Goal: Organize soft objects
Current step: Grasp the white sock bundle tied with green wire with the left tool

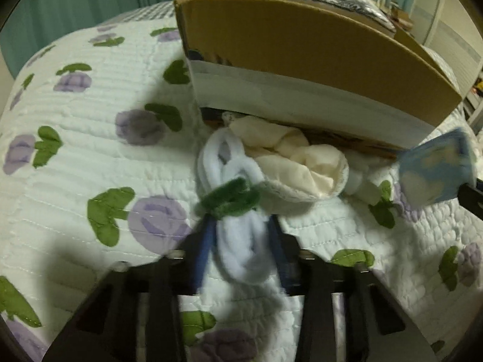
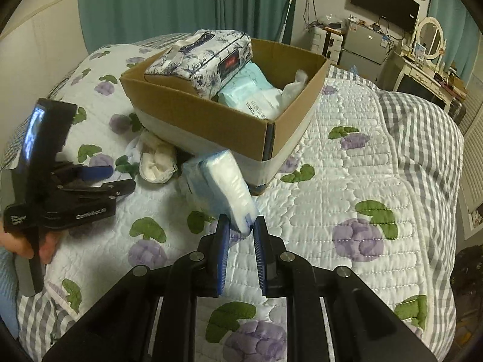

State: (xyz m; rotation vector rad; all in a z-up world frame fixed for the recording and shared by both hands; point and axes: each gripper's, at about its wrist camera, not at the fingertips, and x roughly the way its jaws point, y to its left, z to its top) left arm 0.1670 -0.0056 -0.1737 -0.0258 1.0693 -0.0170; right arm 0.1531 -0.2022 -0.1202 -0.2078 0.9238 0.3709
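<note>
My left gripper point(image 1: 241, 226) is shut on a white and green fluffy sock bundle point(image 1: 238, 211) lying on the quilt, just in front of a cardboard box point(image 1: 317, 48). A cream rolled sock point(image 1: 302, 169) lies right behind it under the box's edge, and it also shows in the right wrist view point(image 2: 157, 163). My right gripper point(image 2: 240, 226) is shut on a blue and white tissue pack point(image 2: 223, 187), held above the bed near the box's front corner point(image 2: 268, 138). The pack also shows in the left wrist view point(image 1: 434, 169). The left gripper point(image 2: 99, 178) is at the left there.
The box holds a floral tissue pack point(image 2: 205, 57), a pale blue wipes pack point(image 2: 250, 90) and a white soft item point(image 2: 299, 81). A flowered quilt point(image 2: 347, 181) covers the bed. A dresser with a mirror point(image 2: 428, 39) and a green curtain point(image 2: 181, 3) stand behind.
</note>
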